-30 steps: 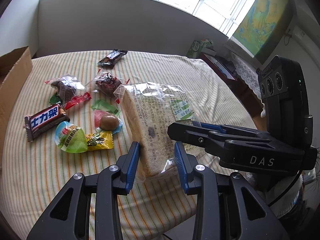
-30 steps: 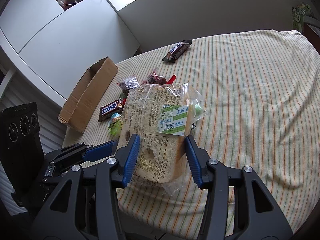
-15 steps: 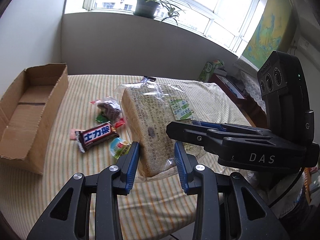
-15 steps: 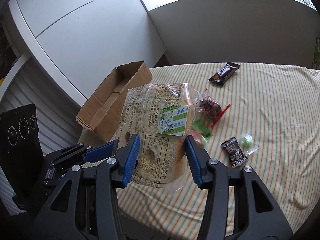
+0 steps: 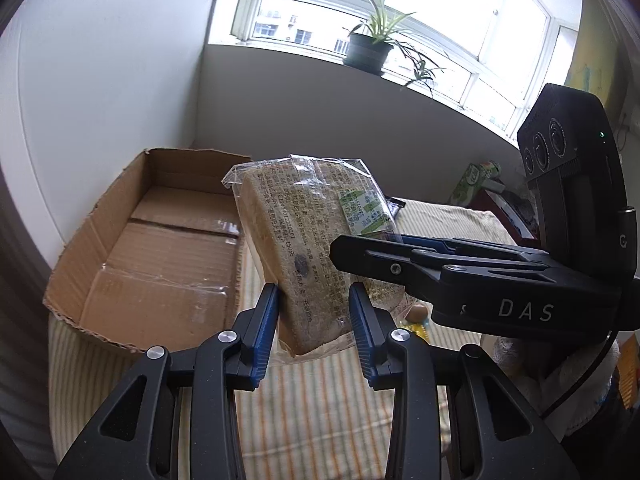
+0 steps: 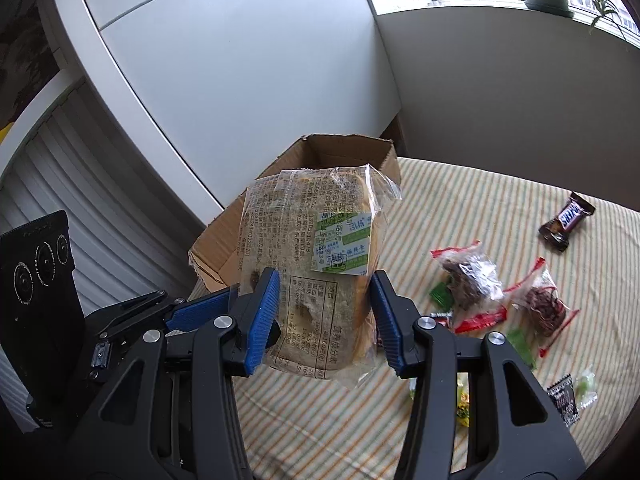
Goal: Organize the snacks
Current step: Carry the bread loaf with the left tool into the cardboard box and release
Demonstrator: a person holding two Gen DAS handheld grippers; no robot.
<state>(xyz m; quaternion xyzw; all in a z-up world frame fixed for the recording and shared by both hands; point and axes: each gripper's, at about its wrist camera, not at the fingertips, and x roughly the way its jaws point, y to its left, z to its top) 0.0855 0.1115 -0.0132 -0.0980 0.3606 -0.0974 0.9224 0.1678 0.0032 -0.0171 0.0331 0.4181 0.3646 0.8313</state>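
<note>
A clear bag of sliced bread (image 5: 304,248) is held in the air by both grippers at once. My left gripper (image 5: 314,320) is shut on its lower end. My right gripper (image 6: 324,312) is shut on the bread bag (image 6: 316,264) from the other side. The bag hangs beside the near right edge of an open, empty cardboard box (image 5: 160,248), which also shows behind the bread in the right wrist view (image 6: 340,152). Loose snacks lie on the striped cloth: two bags of dark dried fruit (image 6: 472,272), a Snickers bar (image 6: 568,220) and small wrapped candies (image 6: 564,400).
The striped tablecloth (image 6: 480,208) covers the table. A white wall and cabinet (image 6: 224,80) stand behind the box. A potted plant (image 5: 372,48) sits on the windowsill. A green carton (image 5: 476,180) stands beyond the table's far right.
Both grippers have carried the bread bag up and to the left, from above the snack pile to beside the cardboard box. The box now fills the left of the left wrist view.
</note>
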